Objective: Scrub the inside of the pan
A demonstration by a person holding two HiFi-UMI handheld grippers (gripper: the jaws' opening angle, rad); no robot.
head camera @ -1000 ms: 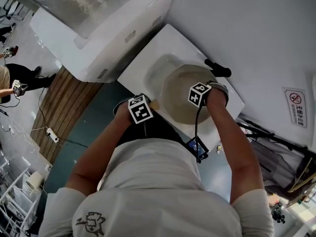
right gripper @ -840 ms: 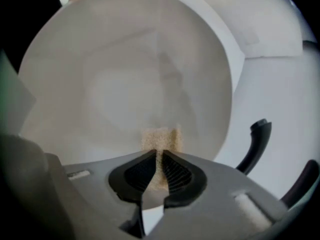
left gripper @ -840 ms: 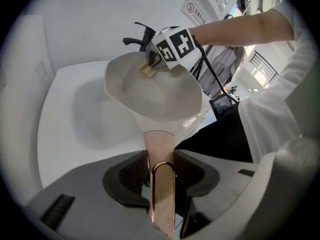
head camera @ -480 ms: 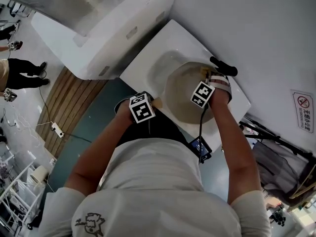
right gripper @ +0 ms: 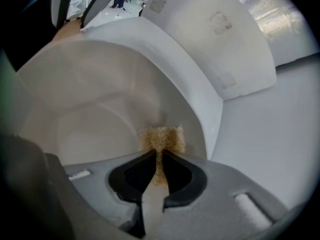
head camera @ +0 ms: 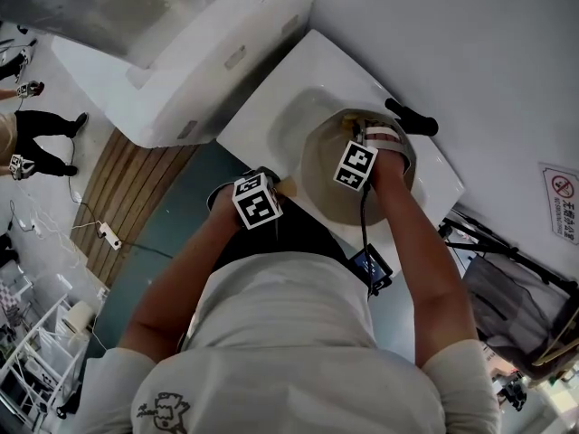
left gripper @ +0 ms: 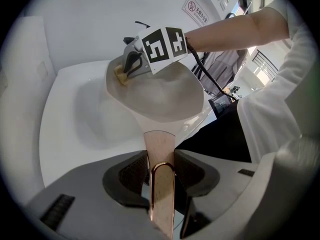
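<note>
The pan point(head camera: 318, 172) sits in the white sink point(head camera: 268, 127) at centre frame. The left gripper point(left gripper: 161, 176) has its fingers clamped on the pan's handle point(left gripper: 159, 146). The right gripper point(right gripper: 157, 170) has its fingers pinching a tan sponge point(right gripper: 161, 139) against the pan's inner wall.

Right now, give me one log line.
left gripper shut on pan handle | right gripper shut on sponge | sponge inside pan

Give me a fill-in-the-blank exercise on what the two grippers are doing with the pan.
The left gripper is shut on the ____ of the pan.
The right gripper is shut on a yellowish ____.
What it holds is pressed against the ____ of the pan, not its underside.
The pan is held over a white ____.
Missing words: handle; sponge; inside; sink.
</note>
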